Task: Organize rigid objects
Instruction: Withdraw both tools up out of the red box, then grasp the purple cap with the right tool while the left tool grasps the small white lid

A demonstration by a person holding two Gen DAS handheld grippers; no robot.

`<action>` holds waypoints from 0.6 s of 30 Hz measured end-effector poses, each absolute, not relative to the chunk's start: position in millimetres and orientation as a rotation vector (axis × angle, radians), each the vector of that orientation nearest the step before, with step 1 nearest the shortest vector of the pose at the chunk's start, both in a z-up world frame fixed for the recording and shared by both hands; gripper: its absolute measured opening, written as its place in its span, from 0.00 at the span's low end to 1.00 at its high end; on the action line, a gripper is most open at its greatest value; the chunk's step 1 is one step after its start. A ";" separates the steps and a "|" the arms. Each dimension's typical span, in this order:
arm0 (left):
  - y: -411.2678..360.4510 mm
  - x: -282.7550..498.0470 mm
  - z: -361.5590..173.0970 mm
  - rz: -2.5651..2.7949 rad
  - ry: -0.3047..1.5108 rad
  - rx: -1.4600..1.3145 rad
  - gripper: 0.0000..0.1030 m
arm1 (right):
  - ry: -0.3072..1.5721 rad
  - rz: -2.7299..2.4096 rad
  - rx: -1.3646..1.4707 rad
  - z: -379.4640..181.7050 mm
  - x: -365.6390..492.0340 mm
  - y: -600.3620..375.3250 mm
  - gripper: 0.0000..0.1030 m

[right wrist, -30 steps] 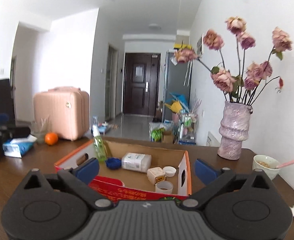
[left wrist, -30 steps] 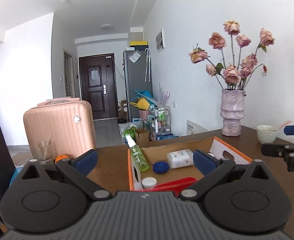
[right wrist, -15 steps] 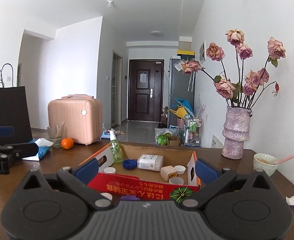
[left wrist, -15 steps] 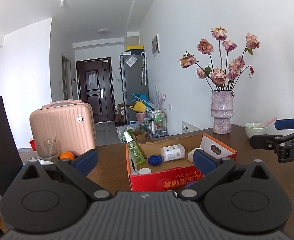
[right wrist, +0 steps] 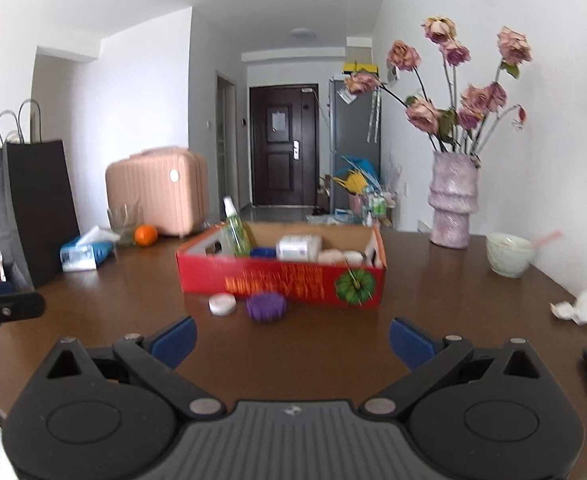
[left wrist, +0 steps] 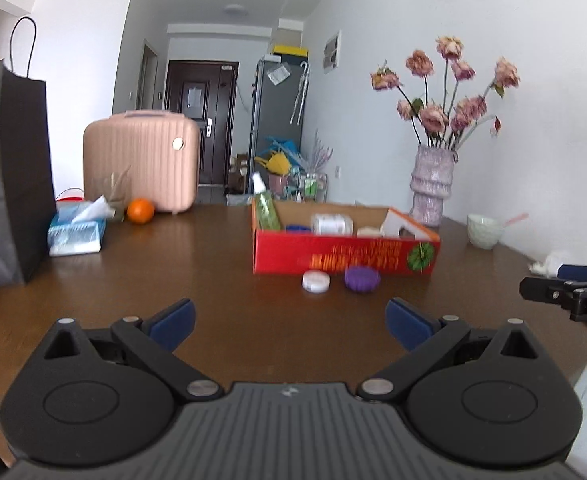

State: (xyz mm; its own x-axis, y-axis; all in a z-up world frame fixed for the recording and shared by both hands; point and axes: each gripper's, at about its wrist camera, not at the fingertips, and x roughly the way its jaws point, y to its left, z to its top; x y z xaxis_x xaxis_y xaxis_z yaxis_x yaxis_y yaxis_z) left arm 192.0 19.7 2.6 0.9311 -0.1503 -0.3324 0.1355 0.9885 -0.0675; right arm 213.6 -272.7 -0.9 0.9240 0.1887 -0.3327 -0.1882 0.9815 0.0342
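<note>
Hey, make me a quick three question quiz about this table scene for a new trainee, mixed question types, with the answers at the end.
1. True or false: the purple lid lies inside the red box.
2. Which sits nearest the orange? A) the vase B) the tissue pack C) the bowl
3. Fill in: beside the purple lid lies a small ___ lid.

Key
1. False: it lies on the table, in front of the box.
2. B
3. white
</note>
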 end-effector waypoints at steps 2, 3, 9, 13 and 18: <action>19.8 186.2 -4.8 -0.145 0.385 -0.011 1.00 | 0.375 0.199 -0.008 -12.7 203.0 -273.3 1.00; 19.2 185.7 -7.8 -0.145 0.399 0.003 1.00 | 0.393 0.202 -0.019 -18.0 199.9 -272.7 1.00; 19.4 198.8 -12.5 -0.130 0.428 -0.028 1.00 | 0.457 0.208 -0.027 -32.4 210.1 -270.7 1.00; 13.7 214.0 -16.5 -0.146 0.443 -0.010 1.00 | 0.467 0.202 -0.009 -35.9 223.4 -272.8 1.00; 11.9 242.8 -25.2 -0.148 0.484 -0.008 1.00 | 0.502 0.196 -0.008 -40.9 255.1 -270.5 1.00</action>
